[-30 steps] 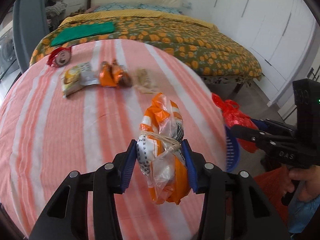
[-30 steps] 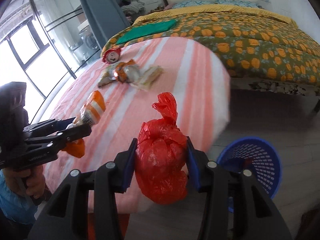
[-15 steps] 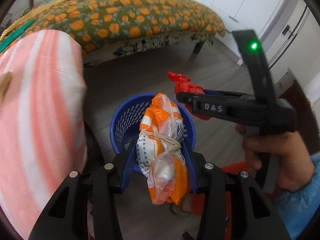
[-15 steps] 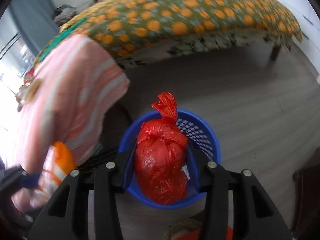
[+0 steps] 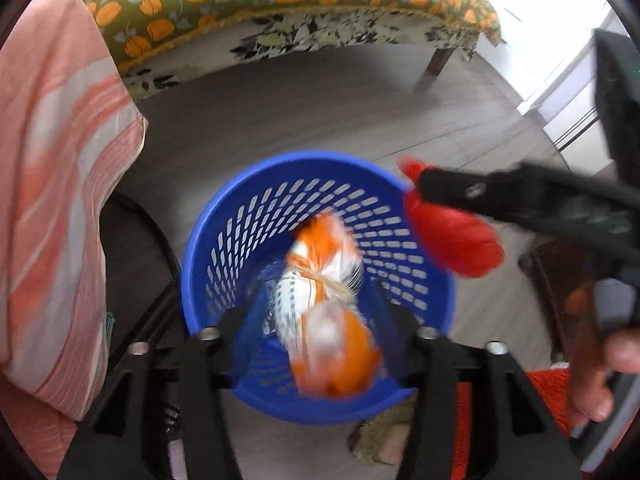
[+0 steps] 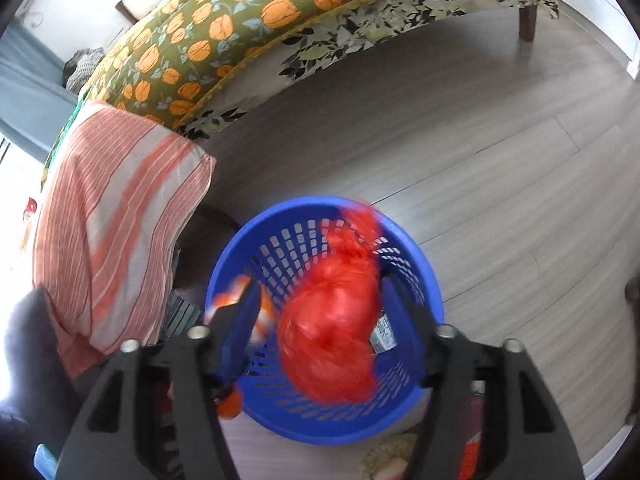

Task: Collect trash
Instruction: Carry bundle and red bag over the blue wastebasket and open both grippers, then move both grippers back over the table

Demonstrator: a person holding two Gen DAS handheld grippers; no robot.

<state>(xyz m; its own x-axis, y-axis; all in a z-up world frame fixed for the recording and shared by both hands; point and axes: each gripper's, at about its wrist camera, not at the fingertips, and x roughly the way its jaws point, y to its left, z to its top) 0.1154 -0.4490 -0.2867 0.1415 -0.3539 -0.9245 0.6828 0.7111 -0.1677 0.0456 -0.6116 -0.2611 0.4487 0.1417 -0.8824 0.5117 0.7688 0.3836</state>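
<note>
A blue perforated basket (image 5: 224,240) stands on the floor; it also shows in the right wrist view (image 6: 420,280). My left gripper (image 5: 316,316) is open above it, and the orange-and-white tied bag (image 5: 328,312) is blurred between its spread jaws, apart from both pads. My right gripper (image 6: 320,320) is open too, with the red tied bag (image 6: 332,320) blurred and loose between its jaws over the basket. The red bag (image 5: 452,236) and the right gripper also show in the left wrist view at the basket's right rim.
The table with the pink striped cloth (image 5: 52,184) hangs down at the left of the basket. A bed with an orange-patterned cover (image 6: 248,24) stands behind. Grey wood floor (image 6: 500,160) lies to the right. An orange-red rug (image 5: 552,392) lies beneath the grippers.
Both grippers came down over the basket and their jaws spread. The orange bag and the red bag have come loose and are dropping into the basket.
</note>
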